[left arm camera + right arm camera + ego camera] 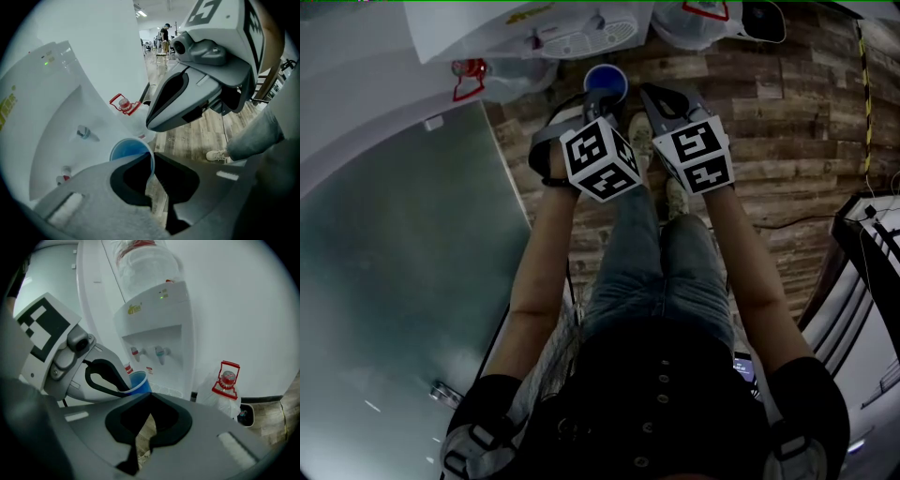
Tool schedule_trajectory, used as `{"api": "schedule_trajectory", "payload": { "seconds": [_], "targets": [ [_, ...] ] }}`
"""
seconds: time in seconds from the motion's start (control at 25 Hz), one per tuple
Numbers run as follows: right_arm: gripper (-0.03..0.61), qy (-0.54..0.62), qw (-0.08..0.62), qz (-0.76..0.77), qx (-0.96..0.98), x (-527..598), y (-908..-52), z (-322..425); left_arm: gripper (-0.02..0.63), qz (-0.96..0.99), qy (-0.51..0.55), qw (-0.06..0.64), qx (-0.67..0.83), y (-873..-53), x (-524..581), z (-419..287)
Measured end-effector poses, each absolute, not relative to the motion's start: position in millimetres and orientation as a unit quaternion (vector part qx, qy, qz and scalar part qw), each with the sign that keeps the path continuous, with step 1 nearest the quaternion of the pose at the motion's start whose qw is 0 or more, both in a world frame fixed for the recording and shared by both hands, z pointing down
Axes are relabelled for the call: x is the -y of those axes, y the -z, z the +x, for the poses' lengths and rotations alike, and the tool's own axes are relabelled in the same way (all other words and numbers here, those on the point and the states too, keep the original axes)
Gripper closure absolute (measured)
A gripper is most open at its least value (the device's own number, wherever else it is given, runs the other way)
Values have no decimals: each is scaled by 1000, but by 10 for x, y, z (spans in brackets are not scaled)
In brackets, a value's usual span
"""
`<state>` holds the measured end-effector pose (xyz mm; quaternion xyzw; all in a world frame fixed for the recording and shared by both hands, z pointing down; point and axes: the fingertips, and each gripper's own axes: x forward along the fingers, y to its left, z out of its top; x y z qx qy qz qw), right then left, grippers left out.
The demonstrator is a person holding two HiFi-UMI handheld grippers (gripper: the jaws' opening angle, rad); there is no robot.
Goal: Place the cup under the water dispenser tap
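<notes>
The left gripper pinches the rim of the blue cup between its fingers, holding it in the air before the water dispenser, apart from its taps. The right gripper has its fingers pressed together on nothing.

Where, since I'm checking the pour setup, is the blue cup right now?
The blue cup is top centre in the head view, pinched by the left gripper, just in front of the water dispenser.
</notes>
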<state>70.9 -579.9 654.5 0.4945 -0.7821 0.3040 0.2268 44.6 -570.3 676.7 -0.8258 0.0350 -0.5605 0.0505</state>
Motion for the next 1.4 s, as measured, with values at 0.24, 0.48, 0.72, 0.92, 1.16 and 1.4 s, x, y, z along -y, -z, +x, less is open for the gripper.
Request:
{"api": "schedule_trajectory", "payload": {
  "seconds": [0.24, 0.48, 0.72, 0.92, 1.16, 1.4],
  "targets": [
    [578, -320, 216, 500, 775, 5881, -6825, 710, 592, -821, 565, 78, -38, -6986, 5781, 522],
    [578, -331, 214, 501, 771, 5954, -7113, 687, 592, -813, 576, 78, -43, -7300, 5899, 494],
    [578, -341, 215, 498, 768, 5994, -7442, 700, 591, -810, 578, 75, -62, -7514, 6063, 513],
    [578, -342, 211, 493, 771, 6157, -7562, 693, 591, -805, 584, 78, -69, -7664, 6200, 519],
    [578, -343, 210, 499, 768, 6356, -7734, 725, 590, -801, 586, 87, -86, -7767, 6405, 523],
    [578, -348, 206, 496, 768, 6478, -7792, 689, 589, -794, 590, 99, -111, -7888, 6586, 498]
  ]
}}
